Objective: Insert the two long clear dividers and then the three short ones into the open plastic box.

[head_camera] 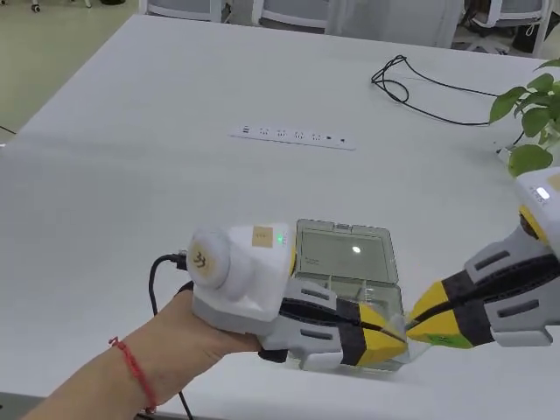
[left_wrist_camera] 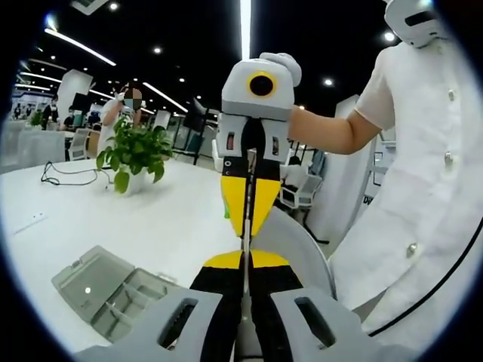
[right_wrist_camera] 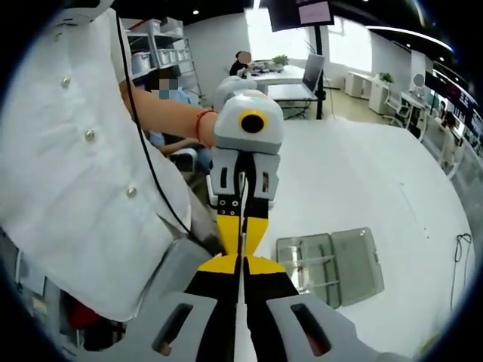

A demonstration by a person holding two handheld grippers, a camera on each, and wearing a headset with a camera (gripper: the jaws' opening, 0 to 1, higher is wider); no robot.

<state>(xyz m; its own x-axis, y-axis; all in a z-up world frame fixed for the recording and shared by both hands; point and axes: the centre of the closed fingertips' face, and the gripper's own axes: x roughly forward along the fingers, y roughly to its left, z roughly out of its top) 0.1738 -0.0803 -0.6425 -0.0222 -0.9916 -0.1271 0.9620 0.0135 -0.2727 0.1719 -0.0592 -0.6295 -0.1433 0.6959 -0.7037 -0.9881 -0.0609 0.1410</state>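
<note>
Pinching clear divider (left_wrist_camera: 244,219) | left gripper (head_camera: 385,338), right gripper (head_camera: 420,325) both clamped, tip-to-tip | over box (head_camera: 346,229) near edge | wide table (head_camera: 175,157) beyond

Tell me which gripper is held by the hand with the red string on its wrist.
The left gripper, reaching in from the lower left; the red string sits on that wrist. The right gripper shows at the right edge, below the plant.
</note>
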